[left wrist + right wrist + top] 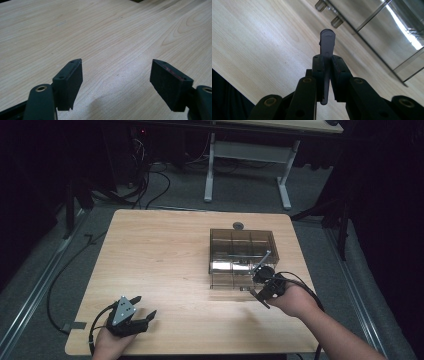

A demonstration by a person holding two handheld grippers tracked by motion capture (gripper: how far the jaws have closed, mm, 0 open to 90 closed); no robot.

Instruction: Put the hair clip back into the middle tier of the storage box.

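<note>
The right gripper [263,281] is clamping a thin grey strip [327,47] between its closed jaws. In the right gripper view the strip is standing up past the pads, rounded end foremost; it looks like a flat plastic utensil handle or a divider slat, but the view is too poor to say which. In the high view the strip [264,260] is slanting up from the gripper over the near right part of a smoky clear box [242,257].

The box is sitting on the right half of the tabletop [165,270], nearer the right edge than the left, with its inside split into compartments. Something shiny is lying in its middle row; the contents are not readable. A small dark round piece [238,225] is lying at the far edge of the tabletop, just behind the box.

The left gripper [139,308] is resting near the near left corner, jaws spread wide, holding nothing. The left gripper view is showing bare wood [105,37] between its pads.

Judgement on progress: pick-up is done, since the strip is firmly held and off the wood. Whether it is going into the box or coming out is not decidable here. Placement is not yet done; the strip is not seated in any compartment. The left gripper is taking no part so far.
</note>
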